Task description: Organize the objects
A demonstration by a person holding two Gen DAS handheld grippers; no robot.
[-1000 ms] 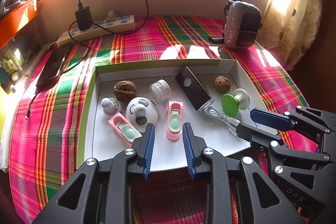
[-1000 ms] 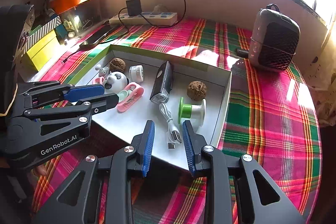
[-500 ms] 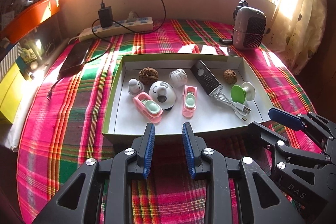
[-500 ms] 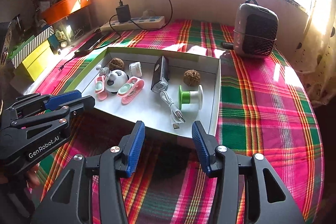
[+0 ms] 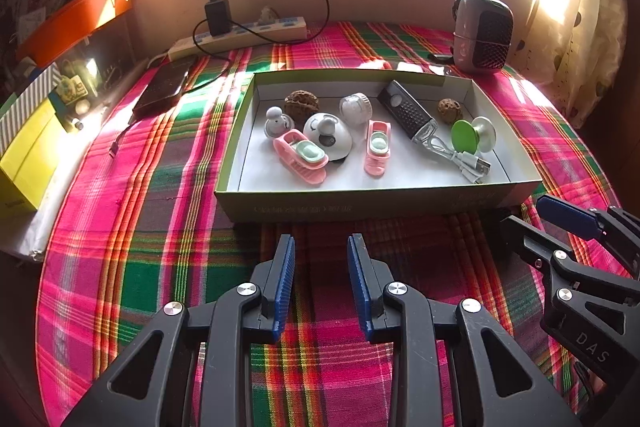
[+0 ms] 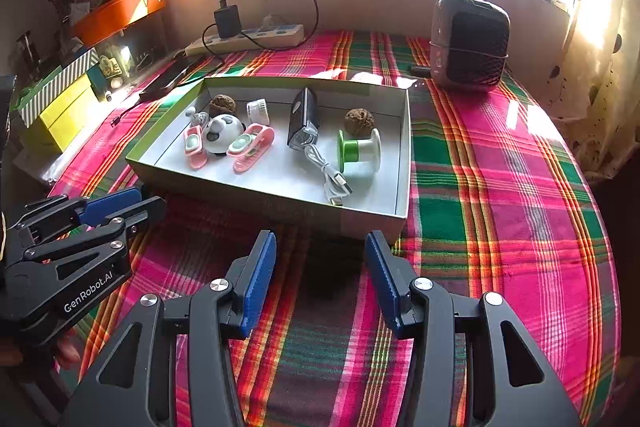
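Note:
A shallow white box with a green rim (image 5: 376,203) (image 6: 372,223) sits on the plaid cloth. It holds two walnuts (image 5: 301,101), two pink clips (image 5: 300,157) (image 6: 250,147), a white panda dome (image 5: 327,135), a white cap (image 5: 354,109), a black light with a USB cable (image 5: 408,113) (image 6: 303,123) and a green-and-white spool (image 5: 472,137) (image 6: 358,149). My left gripper (image 5: 321,275) is open and empty, in front of the box. My right gripper (image 6: 320,275) is open wider and empty, by the box's near right corner.
A small black heater (image 5: 484,35) (image 6: 468,43) stands at the back right. A power strip with a charger (image 5: 240,35) and a dark phone (image 5: 162,89) lie at the back left. Yellow boxes (image 5: 28,155) sit at the left edge.
Both grippers have pulled back from over the box to in front of it. The right gripper has opened wider. The objects in the box have not moved.

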